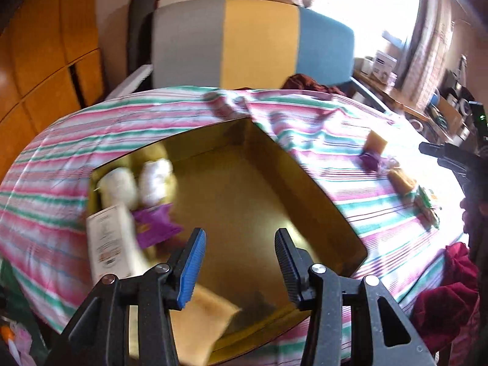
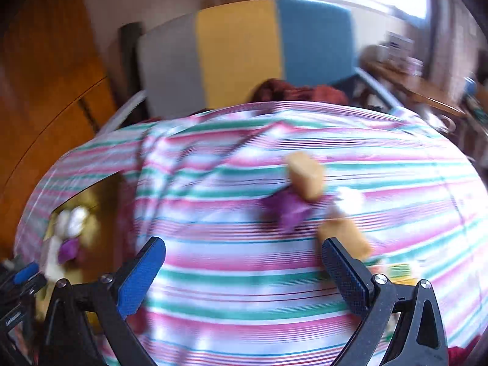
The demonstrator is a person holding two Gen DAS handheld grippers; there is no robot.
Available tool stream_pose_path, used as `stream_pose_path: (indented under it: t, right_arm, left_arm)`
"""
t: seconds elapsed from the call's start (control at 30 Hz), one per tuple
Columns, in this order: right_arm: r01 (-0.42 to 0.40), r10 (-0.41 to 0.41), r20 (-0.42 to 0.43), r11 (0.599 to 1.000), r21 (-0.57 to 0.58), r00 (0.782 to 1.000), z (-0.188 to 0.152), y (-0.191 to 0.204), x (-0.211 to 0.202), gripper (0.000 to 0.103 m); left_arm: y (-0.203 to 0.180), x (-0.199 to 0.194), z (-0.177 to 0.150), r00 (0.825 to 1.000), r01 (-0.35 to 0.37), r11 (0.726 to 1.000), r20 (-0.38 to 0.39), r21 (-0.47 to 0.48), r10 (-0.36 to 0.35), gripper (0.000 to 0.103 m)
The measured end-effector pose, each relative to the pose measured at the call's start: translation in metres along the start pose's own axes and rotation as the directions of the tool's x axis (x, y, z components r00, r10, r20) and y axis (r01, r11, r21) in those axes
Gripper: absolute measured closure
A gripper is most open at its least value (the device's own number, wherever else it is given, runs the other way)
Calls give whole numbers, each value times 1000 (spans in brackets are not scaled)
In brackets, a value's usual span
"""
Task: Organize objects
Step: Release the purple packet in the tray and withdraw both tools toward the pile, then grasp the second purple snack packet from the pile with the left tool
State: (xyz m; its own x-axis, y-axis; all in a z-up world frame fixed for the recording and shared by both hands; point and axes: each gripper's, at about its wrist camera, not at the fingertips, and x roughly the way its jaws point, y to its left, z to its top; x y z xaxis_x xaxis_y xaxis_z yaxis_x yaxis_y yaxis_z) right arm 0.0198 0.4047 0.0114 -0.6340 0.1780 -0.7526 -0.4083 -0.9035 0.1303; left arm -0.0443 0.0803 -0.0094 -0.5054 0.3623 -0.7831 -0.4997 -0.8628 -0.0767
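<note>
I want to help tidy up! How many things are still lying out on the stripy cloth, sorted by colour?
Tan blocks: 2
Purple wrapper: 1
Green packet: 1
Total: 4
A pale scrap between the blocks is too blurred to count.

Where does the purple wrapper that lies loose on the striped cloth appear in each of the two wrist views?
Left wrist view: the purple wrapper is at right of centre, just below a tan block.
Right wrist view: it is near the centre, under the same tan block.
Shared landmark: the grey, yellow and blue chair back behind the table.
</note>
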Motion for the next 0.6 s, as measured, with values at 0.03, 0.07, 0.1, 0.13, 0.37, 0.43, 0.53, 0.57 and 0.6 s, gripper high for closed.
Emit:
stream_pose_path:
  t: [0.03, 0.07, 0.1, 0.13, 0.37, 0.43, 0.53, 0.57, 0.6]
  right_arm:
    - [32, -32, 11, 999, 43, 999, 3, -21, 0, 0]
    - [67, -69, 20, 994, 87, 997, 5, -42, -1, 0]
    - [103, -107, 27, 986, 129, 994, 5, -63, -1, 0]
    - [130, -137, 34, 977, 172, 990, 5, -83, -1, 0]
    - [93, -120, 15, 831, 548, 993, -20, -188, 5, 0]
    - [67, -92, 15, 816, 574, 996, -22, -193, 5, 0]
    - [32, -47, 12, 819, 573, 999, -21, -189, 7, 0]
    - [24, -39, 14, 822, 569, 999, -21, -187, 8, 0]
    - [18, -33, 15, 826, 563, 999, -20, -185, 8, 0]
  left_arm:
    - [-8, 3, 4, 1000, 18, 1000, -3, 18, -17, 56]
    - [-14, 4, 7, 999, 32, 999, -4, 34, -32, 56]
    - [-24, 7, 12, 999, 43, 998, -6, 53, -42, 56]
    - [-33, 10, 15, 999, 50, 996, -9, 70, -50, 56]
    - [-107, 37, 44, 993, 121, 974, -39, 192, -116, 56]
    - [-129, 52, 53, 987, 156, 964, -66, 217, -145, 56]
    - [-156, 75, 62, 980, 187, 954, -110, 233, -165, 49]
    - [-164, 84, 65, 975, 203, 953, -136, 227, -175, 46]
    - [-170, 91, 68, 968, 225, 952, -161, 208, -193, 46]
